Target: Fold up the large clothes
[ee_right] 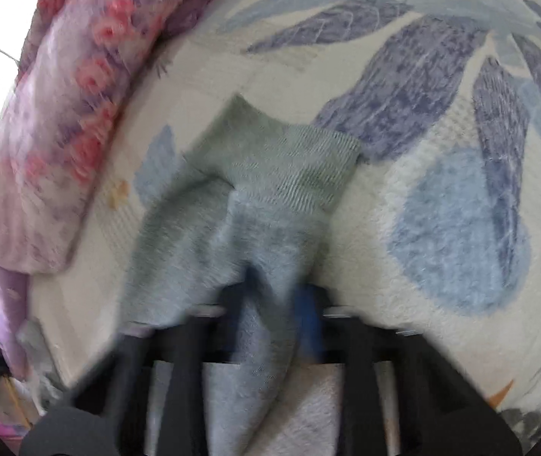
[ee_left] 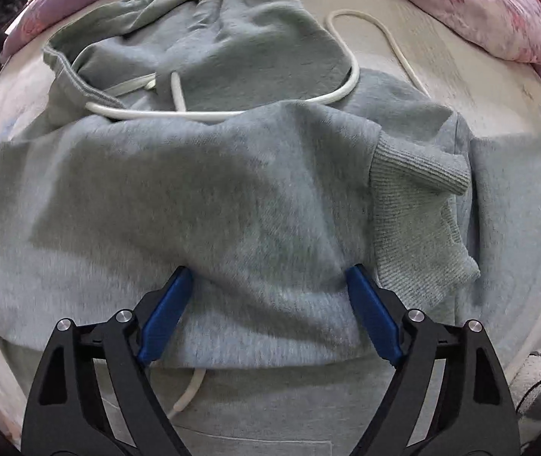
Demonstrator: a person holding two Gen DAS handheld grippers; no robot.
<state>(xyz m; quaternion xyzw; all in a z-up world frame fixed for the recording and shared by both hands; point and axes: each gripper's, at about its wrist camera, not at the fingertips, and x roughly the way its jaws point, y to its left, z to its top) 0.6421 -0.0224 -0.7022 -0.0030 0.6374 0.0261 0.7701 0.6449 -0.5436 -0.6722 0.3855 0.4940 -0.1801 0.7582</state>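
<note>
My left gripper [ee_left: 268, 277] wore blue pads [ee_left: 164, 315] on black, triangle-cut linkage arms pinned with round silver screws [ee_left: 64, 323], and my blurred right gripper [ee_right: 270, 304] showed the same black frame.

We count one grey-green fleece hoodie [ee_left: 202, 197], one white drawstring cord [ee_left: 202, 114], two ribbed cuffs [ee_left: 415, 205], two floral pillows [ee_left: 472, 3].

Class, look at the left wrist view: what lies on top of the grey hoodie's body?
A folded sleeve with its ribbed cuff lies across the hoodie; the white drawcord beneath is mostly covered.
</note>
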